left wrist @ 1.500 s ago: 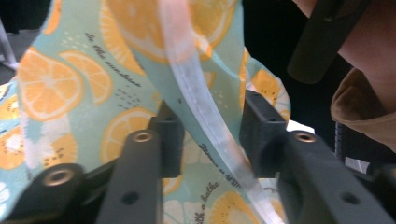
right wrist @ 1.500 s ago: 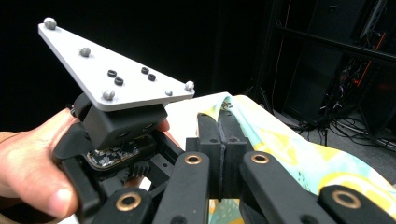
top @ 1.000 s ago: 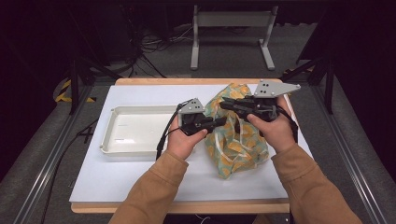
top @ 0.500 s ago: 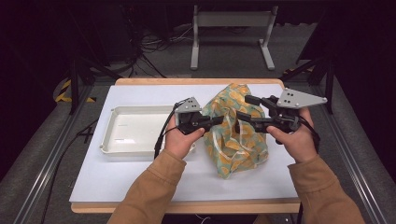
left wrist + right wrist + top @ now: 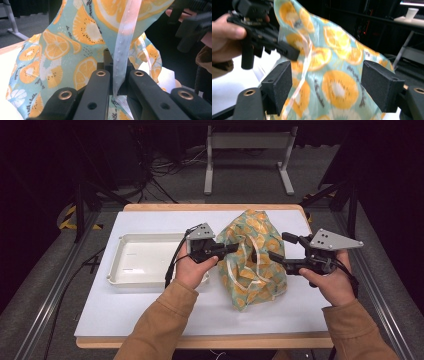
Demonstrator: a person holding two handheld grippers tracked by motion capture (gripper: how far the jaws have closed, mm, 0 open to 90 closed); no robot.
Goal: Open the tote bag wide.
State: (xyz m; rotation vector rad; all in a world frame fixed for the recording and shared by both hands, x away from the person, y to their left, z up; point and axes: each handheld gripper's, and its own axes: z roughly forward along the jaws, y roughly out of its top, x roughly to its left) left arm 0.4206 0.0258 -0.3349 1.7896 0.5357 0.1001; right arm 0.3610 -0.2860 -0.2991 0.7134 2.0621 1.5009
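Orange-slice print bag (image 5: 252, 257) sits right of centre on the white mat (image 5: 150, 315), closer to the table's far edge, half standing, propped up.

Left gripper (image 5: 231, 248) clamped fully shut on the bag's pale handle strap (image 5: 122, 50); in the left gripper view the strap runs straight down between the closed jaws. It's holding that side of the bag up off the mat. Left hand (image 5: 192, 270) parked by the tray's right end, same spot as a second ago.

Right gripper (image 5: 267, 256): the change is here. A second ago it was in close at the bag's top beside the left one, jaws shut. Now it has pulled out toward the table's right edge, and its jaws have just been opening; they stand wide. Right gripper view has the black pads (image 5: 279, 85) far apart with printed fabric behind and between them, nothing pressed. So it's let go, holding nothing, tips just at the bag's right flank.

White tray (image 5: 145, 262) on the mat's left side, empty, untouched.

Read: looks like a regrip. Left keeps the strap pinned while right goes for a fresh hold, probably the other strap or the mouth edge on the right side. Bag's only held at one point now, could slump.
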